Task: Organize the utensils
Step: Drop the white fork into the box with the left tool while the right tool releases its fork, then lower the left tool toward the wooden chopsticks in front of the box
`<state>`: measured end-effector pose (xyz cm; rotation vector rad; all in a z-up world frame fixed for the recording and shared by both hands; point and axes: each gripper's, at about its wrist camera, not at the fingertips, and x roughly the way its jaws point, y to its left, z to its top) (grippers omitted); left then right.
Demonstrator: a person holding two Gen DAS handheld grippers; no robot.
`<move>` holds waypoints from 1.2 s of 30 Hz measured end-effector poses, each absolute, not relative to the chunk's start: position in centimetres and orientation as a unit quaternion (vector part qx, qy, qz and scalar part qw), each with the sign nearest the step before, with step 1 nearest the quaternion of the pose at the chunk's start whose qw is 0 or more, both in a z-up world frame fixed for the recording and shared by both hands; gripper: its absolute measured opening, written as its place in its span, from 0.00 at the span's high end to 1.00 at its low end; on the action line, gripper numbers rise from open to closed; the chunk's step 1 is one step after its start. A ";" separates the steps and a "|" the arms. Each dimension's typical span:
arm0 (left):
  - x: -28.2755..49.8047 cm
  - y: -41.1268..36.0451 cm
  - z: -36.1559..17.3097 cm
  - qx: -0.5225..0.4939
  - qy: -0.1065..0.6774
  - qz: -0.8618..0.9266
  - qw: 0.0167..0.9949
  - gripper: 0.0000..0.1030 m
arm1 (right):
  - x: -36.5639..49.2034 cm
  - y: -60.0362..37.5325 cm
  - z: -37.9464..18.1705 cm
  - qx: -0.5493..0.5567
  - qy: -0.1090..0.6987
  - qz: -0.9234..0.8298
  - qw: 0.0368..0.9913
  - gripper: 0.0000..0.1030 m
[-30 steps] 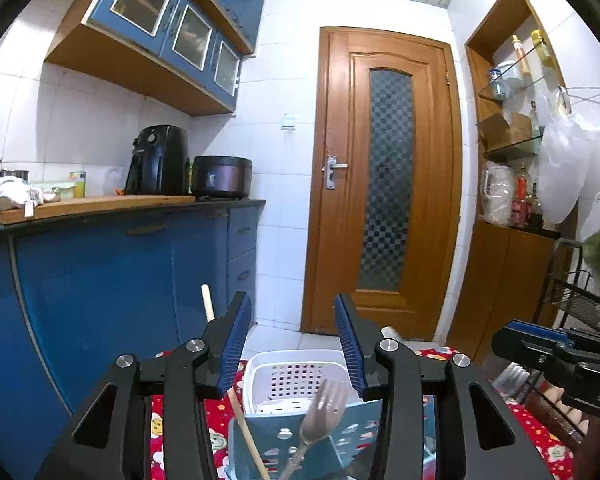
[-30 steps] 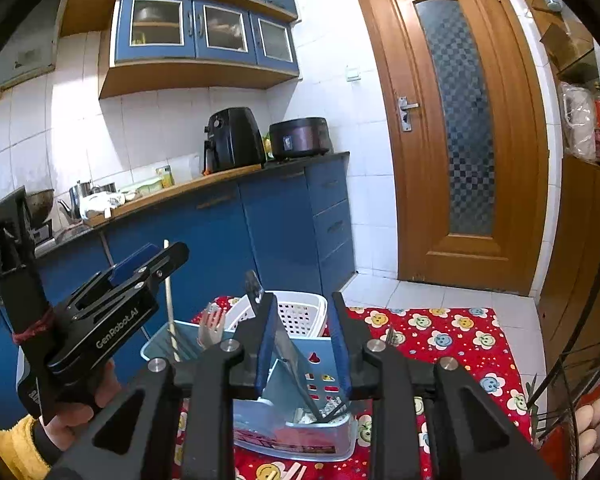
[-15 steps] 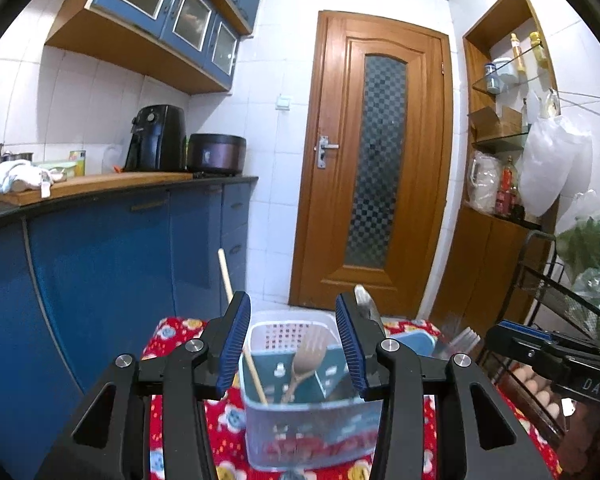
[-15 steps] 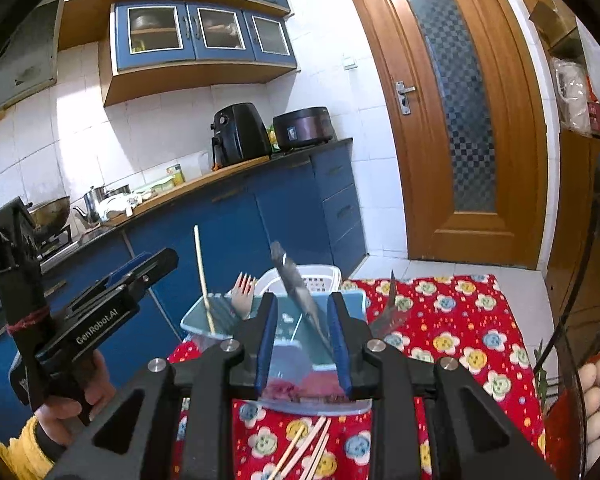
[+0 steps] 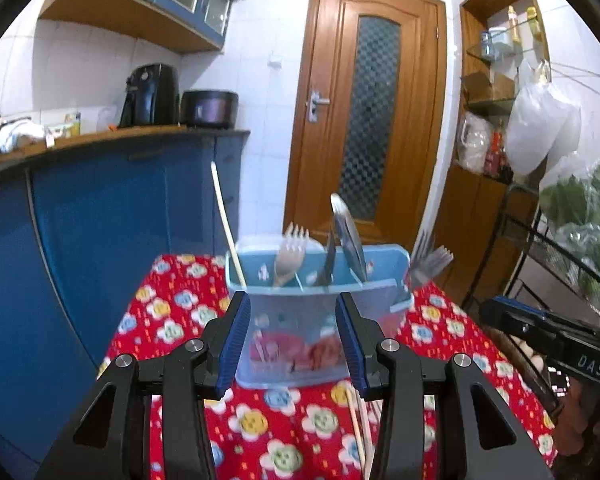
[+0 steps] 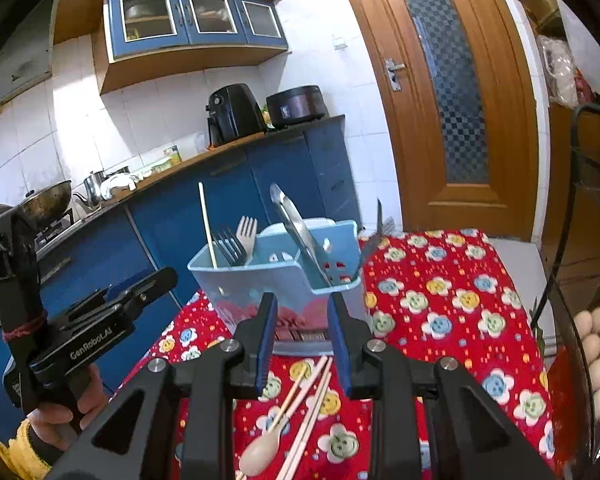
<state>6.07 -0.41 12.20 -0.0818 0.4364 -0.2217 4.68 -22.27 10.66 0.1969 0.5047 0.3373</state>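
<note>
Utensil caddy (image 6: 276,276): pale blue plastic, divided, upright on the red flowered tablecloth (image 6: 440,320), just ahead of both grippers.
Caddy contents: wooden fork (image 6: 247,232), dark metal fork (image 6: 228,246), one chopstick (image 6: 206,224) standing in the left end; broad metal utensil (image 6: 296,232) leaning in a middle compartment; further metal forks (image 5: 430,258) at the right end, blurred.
Loose on cloth: wooden spoon (image 6: 268,446) and chopsticks (image 6: 312,412), lying in front of the caddy beneath the right gripper.
Left gripper (image 5: 292,344): blue pads partly apart, nothing between them; caddy seen through the gap, not touched.
Right gripper (image 6: 302,340): pads closer together, a narrow gap, nothing held.
Person: hand (image 6: 60,420) with yellow cuff around the left gripper's handle.
Backdrop: blue cabinets (image 6: 228,192), wooden door (image 5: 374,120).
</note>
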 end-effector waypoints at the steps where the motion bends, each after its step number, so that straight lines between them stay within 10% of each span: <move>1: 5.9 -0.5 11.8 -0.041 0.223 -0.111 0.968 0.56 | 4.6 -22.4 10.4 0.100 0.251 0.166 0.948 0.72; 36: 11.4 -6.4 0.9 0.005 0.444 -0.123 0.887 0.56 | 3.2 -26.7 3.9 0.165 0.312 0.138 0.925 0.72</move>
